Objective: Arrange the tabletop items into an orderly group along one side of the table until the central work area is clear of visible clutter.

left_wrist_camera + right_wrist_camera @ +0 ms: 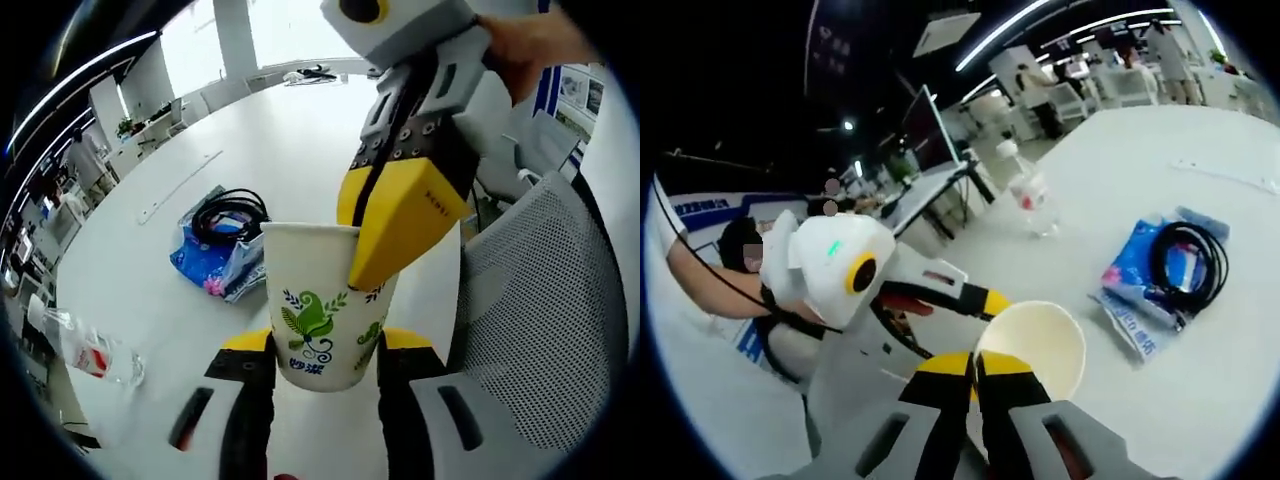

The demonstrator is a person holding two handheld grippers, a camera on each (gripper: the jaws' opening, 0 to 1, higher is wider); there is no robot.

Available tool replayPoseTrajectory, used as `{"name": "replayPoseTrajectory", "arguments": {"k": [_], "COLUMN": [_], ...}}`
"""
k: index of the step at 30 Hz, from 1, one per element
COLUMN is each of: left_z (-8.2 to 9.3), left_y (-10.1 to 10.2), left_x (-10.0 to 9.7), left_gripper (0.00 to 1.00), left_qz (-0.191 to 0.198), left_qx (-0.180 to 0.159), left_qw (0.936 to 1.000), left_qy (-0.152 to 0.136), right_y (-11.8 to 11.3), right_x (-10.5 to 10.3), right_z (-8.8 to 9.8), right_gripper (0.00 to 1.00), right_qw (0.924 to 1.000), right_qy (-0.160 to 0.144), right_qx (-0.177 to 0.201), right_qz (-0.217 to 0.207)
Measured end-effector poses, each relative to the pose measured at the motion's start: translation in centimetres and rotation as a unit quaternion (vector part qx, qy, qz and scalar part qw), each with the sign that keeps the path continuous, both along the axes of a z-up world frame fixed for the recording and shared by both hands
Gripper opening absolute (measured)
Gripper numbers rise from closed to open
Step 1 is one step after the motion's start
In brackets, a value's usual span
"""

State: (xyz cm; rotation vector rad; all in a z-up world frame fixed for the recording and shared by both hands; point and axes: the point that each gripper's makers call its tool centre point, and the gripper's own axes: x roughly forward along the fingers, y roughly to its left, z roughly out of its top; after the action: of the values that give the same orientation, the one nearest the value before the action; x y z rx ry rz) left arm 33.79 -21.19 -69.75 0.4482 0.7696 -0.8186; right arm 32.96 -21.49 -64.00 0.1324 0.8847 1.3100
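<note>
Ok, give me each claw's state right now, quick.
Left claw: shut on the paper cup, gripping its lower body from both sides.
Right claw: shut on the paper cup's rim, pinching the wall.

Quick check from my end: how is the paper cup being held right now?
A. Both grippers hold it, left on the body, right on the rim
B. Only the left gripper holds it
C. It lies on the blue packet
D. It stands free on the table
A: in the left gripper view the left gripper clamps the paper cup by its body while the right gripper pinches its rim.
</note>
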Motion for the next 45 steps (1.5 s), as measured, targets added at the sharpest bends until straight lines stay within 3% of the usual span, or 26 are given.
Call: {"name": "replayPoseTrajectory", "arguments": {"k": [6, 10, 13, 20, 23, 37, 45], "left_z": [-0.2, 0.0, 0.1, 0.3, 0.3, -0.2, 0.3], "left_y": [0.5, 1.2, 1.9, 3.4, 3.7, 5.4, 7.6], "left_x": [0.2, 0.4, 0.7, 0.7, 0.3, -2.7, -2.8], "left_gripper": [0.34, 0.33, 0.33, 0.32, 0.32, 0.32, 0.34], "left_qz": [0.015, 0.062, 0.101, 0.169, 0.185, 0.236, 0.281], "left_qx": [0.007, -0.017, -0.039, -0.058, -0.067, -0.086, -0.104], "left_qw": [0.9999, 0.998, 0.9941, 0.9839, 0.9805, 0.9679, 0.954], "left_qy": [-0.001, 0.001, 0.001, -0.009, -0.007, -0.004, -0.014], "right_y": [-0.4, -0.6, -0.6, -0.5, -0.2, 3.2, 5.5], "right_x": [1.0, 1.7, 2.2, 3.7, 4.3, 6.5, 7.4], "right_z": [-0.3, -0.5, -0.4, -0.4, -0.3, 0.4, 0.0], "right_gripper": [0.0, 0.0, 0.0, 0.0, 0.0, 0.0, 0.0], "right_qw": [0.9998, 0.9996, 0.9995, 0.999, 0.9988, 0.998, 0.9965], "right_qy": [-0.009, -0.013, -0.017, -0.022, -0.026, -0.05, -0.058], "right_qx": [-0.013, -0.017, -0.02, -0.025, -0.027, -0.04, -0.056], "right_qz": [-0.013, -0.019, -0.02, -0.03, -0.031, -0.001, 0.023]}}
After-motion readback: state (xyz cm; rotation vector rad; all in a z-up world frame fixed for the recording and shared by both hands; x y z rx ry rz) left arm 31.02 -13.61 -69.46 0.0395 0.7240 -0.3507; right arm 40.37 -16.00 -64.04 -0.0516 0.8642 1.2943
